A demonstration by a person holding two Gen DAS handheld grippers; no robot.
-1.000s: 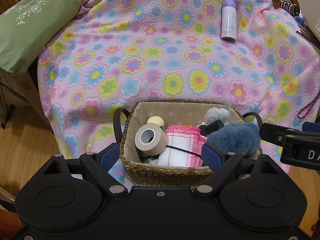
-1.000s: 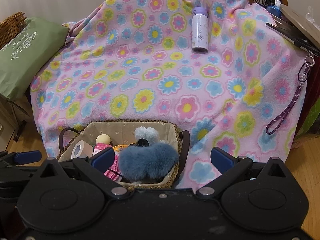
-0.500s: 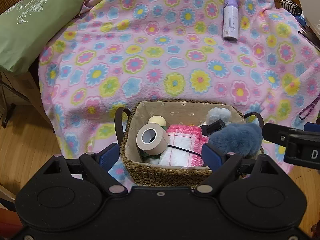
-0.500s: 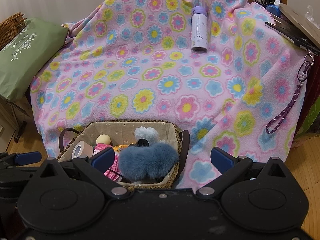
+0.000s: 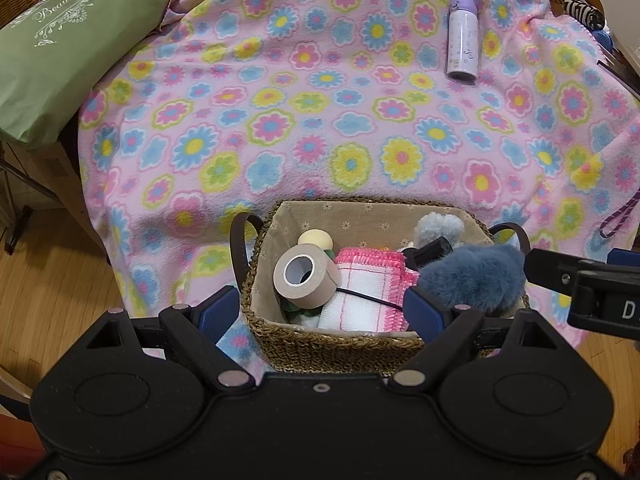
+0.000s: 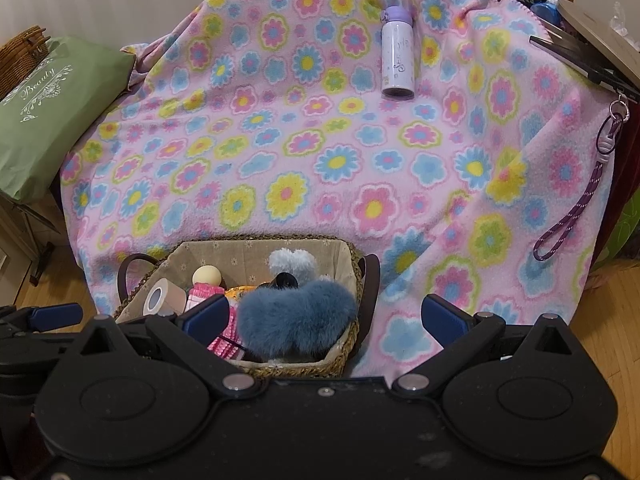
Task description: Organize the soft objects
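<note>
Woven basket is set at near edge of floral fleece blanket; blue fur earmuffs, pink-edged cloth, beige tape roll and pale grey plush are packed inside; left gripper and right gripper are held spread wide, nothing grasped; lilac bottle is seen well apart.

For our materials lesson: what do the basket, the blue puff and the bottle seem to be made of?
Basket: woven straw or seagrass, by its braided brown strands, with a printed cloth lining.
Blue puff: faux fur probably, long fluffy pile.
Bottle: smooth, pale lilac; metal or plastic, hard to tell.
</note>
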